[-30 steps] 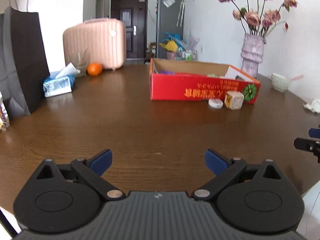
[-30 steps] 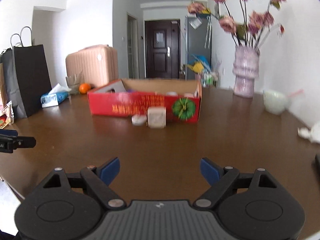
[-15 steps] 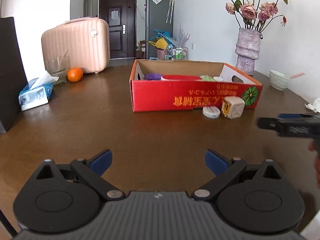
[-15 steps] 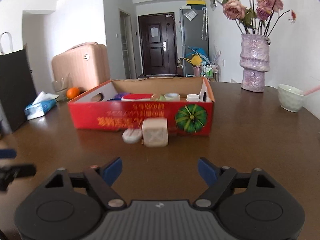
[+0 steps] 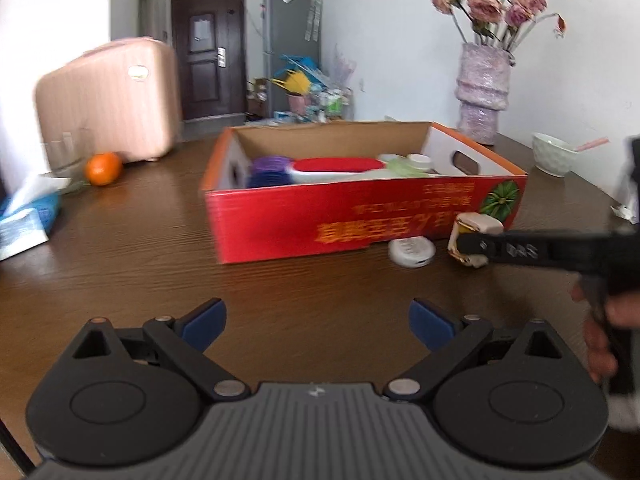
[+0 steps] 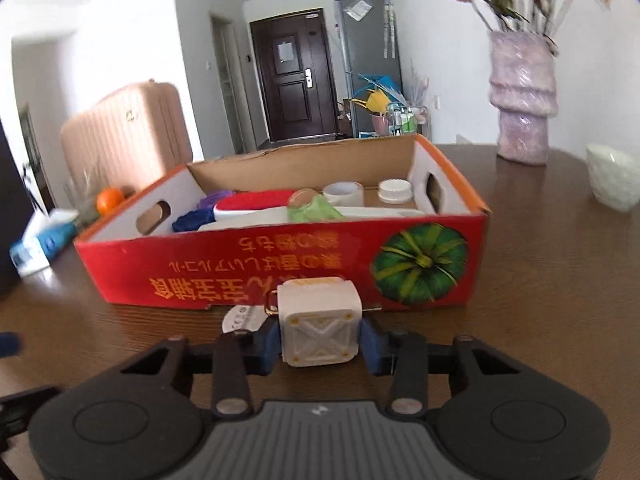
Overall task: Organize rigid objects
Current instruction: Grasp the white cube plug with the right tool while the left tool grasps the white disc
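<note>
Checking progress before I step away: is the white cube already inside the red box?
No, the white cube sits on the table in front of the red box.

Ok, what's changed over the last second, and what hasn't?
Both wrist views have come closer to the red box. The right hand-held gripper has reached the cream cube in front of it; its jaws have just been closing and its pads now sit against the cube's sides. The left hand-held gripper stays open and empty. Box, white disc and box contents unmoved.

- I see a dark wood table
- on it: red box, white disc, cream cube just in front
- orange, tissue pack left
- vase, bowl right
</note>
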The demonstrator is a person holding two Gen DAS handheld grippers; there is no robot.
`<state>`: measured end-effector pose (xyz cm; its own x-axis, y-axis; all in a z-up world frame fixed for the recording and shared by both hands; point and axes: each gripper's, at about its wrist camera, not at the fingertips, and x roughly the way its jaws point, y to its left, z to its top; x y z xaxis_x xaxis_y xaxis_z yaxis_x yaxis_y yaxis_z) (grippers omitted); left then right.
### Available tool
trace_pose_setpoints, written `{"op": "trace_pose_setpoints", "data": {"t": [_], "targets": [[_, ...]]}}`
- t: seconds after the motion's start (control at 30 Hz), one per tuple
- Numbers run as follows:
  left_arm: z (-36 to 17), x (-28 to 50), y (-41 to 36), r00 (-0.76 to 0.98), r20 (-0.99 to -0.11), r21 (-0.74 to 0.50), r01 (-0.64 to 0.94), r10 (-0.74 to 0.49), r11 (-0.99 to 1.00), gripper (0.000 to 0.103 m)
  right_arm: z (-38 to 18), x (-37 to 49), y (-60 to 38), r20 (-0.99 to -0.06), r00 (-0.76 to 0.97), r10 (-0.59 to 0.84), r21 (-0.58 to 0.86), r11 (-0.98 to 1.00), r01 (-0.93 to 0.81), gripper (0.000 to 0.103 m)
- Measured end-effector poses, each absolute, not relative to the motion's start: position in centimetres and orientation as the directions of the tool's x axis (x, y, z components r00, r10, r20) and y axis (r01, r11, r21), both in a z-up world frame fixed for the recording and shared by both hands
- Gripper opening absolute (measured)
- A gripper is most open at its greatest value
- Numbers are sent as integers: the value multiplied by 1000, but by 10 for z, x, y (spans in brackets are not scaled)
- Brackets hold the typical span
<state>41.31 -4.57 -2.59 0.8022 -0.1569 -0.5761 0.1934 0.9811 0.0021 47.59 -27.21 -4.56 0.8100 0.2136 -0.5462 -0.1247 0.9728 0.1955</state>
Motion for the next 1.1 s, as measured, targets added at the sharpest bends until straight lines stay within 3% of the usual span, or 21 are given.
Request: {"op": "trace_pose_setpoints", "data": {"t": [0.17, 0.23, 0.43, 0.53, 0.67, 0.73, 0.77, 1.0, 1.07, 1.1], "targets": [[-44, 459, -92, 735, -637, -22, 285, -234, 958, 79, -46, 442, -305, -536, 820, 201, 200, 974, -108, 40], [-49, 476, -108, 728, -649, -9, 282, -221, 959, 71, -47, 428, -319, -532, 823, 198, 212, 972, -97, 40], [-55, 503, -136, 750, -639, 45, 261, -173, 964, 58, -46, 398, -338, -539, 819, 196, 206, 974, -98, 40], [-54, 505, -140, 750, -638, 31, 251, -174, 967, 41, -46, 391, -342, -535, 821, 199, 203, 974, -104, 40], [-53, 493, -137, 748, -640, 14, 239, -175, 971, 38, -48, 386, -343, -532, 821, 208, 202, 973, -115, 40], [-49, 483, -132, 740, -648, -4, 231, -178, 973, 24, -48, 385, -343, -529, 821, 215, 205, 971, -122, 40], [-47, 478, -130, 737, -652, -14, 224, -178, 975, 9, -48, 385, -342, -527, 822, 217, 205, 971, -125, 40], [-40, 424, -113, 750, -634, -25, 224, -189, 974, 9, -49, 365, -338, -518, 823, 233, 207, 968, -143, 40], [-39, 423, -115, 755, -630, -8, 228, -182, 974, 20, -48, 359, -337, -518, 822, 236, 213, 967, -143, 40], [-39, 426, -117, 758, -627, 1, 230, -178, 973, 39, -48, 357, -336, -517, 823, 236, 217, 966, -141, 40]]}}
